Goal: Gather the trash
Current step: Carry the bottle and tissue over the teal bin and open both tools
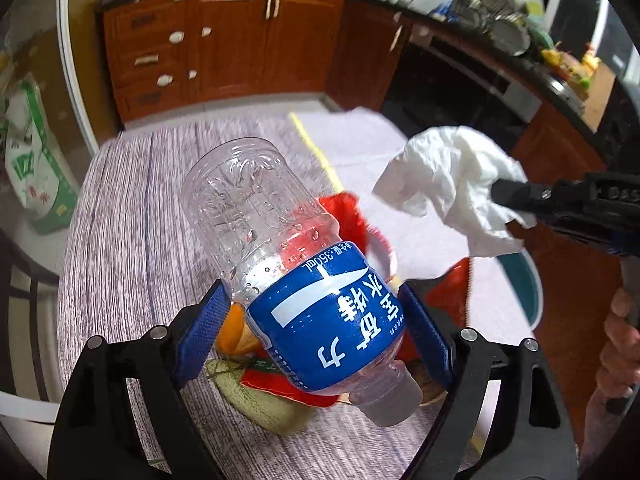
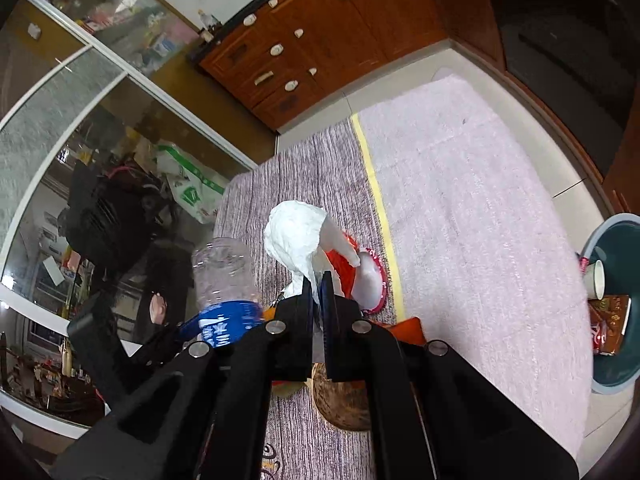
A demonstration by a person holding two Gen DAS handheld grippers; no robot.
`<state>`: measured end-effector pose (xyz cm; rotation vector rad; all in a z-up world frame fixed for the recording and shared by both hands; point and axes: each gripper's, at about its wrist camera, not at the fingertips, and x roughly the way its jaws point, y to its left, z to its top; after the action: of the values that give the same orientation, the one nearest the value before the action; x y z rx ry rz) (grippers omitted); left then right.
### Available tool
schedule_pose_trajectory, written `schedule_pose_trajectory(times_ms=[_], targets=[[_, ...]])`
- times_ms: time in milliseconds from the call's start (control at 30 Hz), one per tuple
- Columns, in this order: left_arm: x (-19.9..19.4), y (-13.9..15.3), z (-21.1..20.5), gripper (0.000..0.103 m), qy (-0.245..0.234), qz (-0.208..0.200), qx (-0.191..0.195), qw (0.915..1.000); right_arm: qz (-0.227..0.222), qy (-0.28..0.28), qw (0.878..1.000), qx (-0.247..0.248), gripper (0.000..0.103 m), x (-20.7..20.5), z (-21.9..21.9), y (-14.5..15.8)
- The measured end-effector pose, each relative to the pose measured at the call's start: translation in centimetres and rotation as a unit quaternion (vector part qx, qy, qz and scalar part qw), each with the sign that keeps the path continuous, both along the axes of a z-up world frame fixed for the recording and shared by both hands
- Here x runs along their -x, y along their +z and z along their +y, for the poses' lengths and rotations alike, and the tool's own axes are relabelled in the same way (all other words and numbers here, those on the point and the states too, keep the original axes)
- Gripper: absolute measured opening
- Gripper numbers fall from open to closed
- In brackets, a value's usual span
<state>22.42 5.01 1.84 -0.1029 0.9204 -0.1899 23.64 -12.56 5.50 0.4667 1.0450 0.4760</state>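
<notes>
The left gripper (image 1: 316, 320) clamps its blue-padded fingers (image 1: 200, 320) on the blue-labelled waist of a clear, ribbed plastic bottle (image 1: 256, 216), empty but for droplets, lifted above the table (image 1: 120, 240) with its base pointing away. To its right, the right gripper (image 2: 318, 292) has its fingers pressed together on a crumpled white tissue (image 2: 296, 236), soft and creased, held just above the table's grey wood-grain cloth. Red wrappers (image 2: 344, 276) lie beneath them, and a round teal bin (image 2: 612, 240) holding a paper cup (image 2: 596, 280) stands at the far right.

Litter (image 1: 280, 396) below — cloth (image 2: 480, 208) bare.
</notes>
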Motion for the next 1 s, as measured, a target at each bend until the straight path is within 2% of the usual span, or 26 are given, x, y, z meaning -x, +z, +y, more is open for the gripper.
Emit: schedule_pose_trajectory(times_ms=[167, 333, 600, 700, 1000], targets=[[1.0, 2.3, -2.7, 0.086, -0.036, -0.023, -0.008, 0.9991, -0.012, -0.021, 1.000, -0.004, 0.004, 1.4, -2.5, 1.1], [1.7, 3.6, -7.2, 0.086, -0.084, -0.037, -0.011, 0.9957, -0.021, -0.056, 0.998, -0.011, 0.004, 3.2, -6.6, 1.5], [2.0, 3.6, -16.0, 0.086, -0.172, -0.034, -0.025, 0.9842, -0.028, -0.131, 0.991, -0.021, 0.004, 6.3, -15.0, 1.1], [2.1, 2.9, -19.5, 0.086, -0.205, -0.024, -0.030, 0.9779, -0.025, -0.162, 0.986, -0.020, 0.004, 7.6, -18.5, 0.2], [0.8, -1.5, -31.2, 0.086, -0.306, 0.022, -0.066, 0.9495, 0.020, -0.248, 0.968, -0.018, 0.004, 10.8, -28.6, -5.1]])
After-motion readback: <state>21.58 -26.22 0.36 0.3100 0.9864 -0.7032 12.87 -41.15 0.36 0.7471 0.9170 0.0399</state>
